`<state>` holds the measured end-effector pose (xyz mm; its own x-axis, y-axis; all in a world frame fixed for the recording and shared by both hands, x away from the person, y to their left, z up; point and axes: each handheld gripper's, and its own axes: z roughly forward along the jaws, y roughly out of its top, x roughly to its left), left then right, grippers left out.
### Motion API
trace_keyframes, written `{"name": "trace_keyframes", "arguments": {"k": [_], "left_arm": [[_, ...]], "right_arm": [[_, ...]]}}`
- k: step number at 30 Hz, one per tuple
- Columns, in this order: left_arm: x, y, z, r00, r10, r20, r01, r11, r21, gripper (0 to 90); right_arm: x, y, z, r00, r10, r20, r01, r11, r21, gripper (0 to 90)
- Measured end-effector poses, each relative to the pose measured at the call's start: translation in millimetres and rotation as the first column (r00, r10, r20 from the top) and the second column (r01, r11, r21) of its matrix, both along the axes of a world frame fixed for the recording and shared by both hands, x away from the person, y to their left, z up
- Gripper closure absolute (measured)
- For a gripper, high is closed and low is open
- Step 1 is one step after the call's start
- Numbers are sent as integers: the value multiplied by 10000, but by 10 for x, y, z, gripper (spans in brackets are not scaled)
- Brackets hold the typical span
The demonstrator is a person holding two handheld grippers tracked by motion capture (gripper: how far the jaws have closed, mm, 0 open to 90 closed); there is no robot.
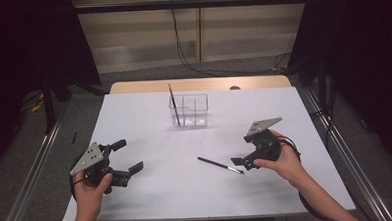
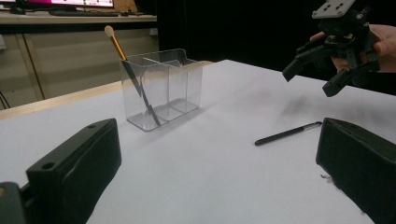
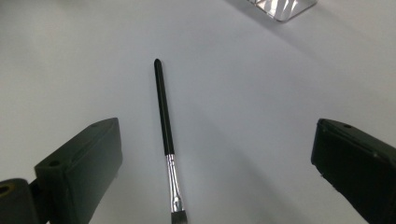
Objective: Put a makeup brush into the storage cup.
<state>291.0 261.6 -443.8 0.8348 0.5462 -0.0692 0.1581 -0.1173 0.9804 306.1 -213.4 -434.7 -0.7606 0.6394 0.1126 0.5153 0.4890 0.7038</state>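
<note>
thin makeup brush [image 1: 220,165] lies flat on the white table [image 1: 152,192]: long matte black handle, short shiny silver ferrule, small dark bristle tip. in the right gripper view the brush [image 3: 166,140] runs lengthwise between the 2 black jaws, closer to the jaw at that view's left, bristle end nearest the camera, handle tip pointing away. touching neither jaw.

right gripper [image 1: 244,162] is held in the person's right hand [image 1: 281,159], tilted down over the bristle end of the brush, jaws spread wide, nothing clamped. grey 3-cornered plate on top of it.

left gripper [image 1: 127,157] is held in the left hand [image 1: 90,187], well apart from the brush, jaws also spread wide and holding nothing. in the left gripper view the brush [image 2: 288,133] lies ahead, just beside the jaw at that view's right, with the right gripper [image 2: 310,78] hanging above it.

clear plastic organizer [image 1: 189,111], boxy with thin dividers making compartments, stands beyond both grippers. a 2nd brush [image 2: 130,74] with gold ferrule and pale rounded tip leans in its end compartment, tip up. table surface smooth, matte, white; jaws blocky, hard black plastic.
</note>
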Motion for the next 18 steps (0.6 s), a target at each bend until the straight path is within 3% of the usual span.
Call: {"name": "trace_keyframes", "arguments": {"k": [10, 18], "left_arm": [[2, -1, 0, 10000, -74, 50, 74, 10000, 15, 1], [5, -11, -2, 10000, -85, 3, 85, 10000, 44, 1]], "right_arm": [[86, 57, -54, 9971, -181, -733, 128, 9973, -726, 21], [111, 135, -87, 9926, -66, -1210, -117, 9886, -1502, 39]]}}
